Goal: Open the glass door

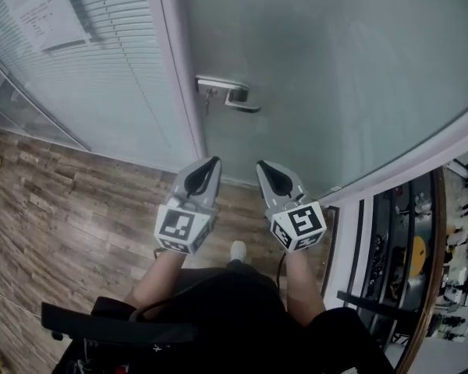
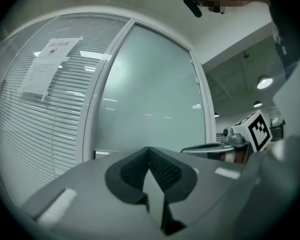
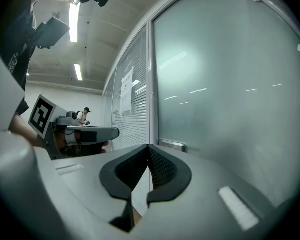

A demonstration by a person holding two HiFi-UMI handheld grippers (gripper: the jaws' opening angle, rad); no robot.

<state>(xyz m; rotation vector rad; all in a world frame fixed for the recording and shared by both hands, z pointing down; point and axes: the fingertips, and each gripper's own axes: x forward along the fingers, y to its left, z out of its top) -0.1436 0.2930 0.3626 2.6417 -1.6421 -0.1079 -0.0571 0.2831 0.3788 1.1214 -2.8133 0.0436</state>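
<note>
I have both tongs closed with nothing between them. The left gripper (image 1: 210,164) and the right gripper (image 1: 262,167) sit side by side below the door handle (image 1: 228,93), clear of it. The frosted glass door (image 1: 335,68) carries that handle at its left edge. Up-left of the handle a paper notice (image 1: 51,18) hangs on the blinds (image 1: 117,76) (print too small to read).

No print is legible: the notice (image 1: 51,18) on the blinds (image 1: 121,84), left of the door (image 1: 335,61), is too small.
</note>
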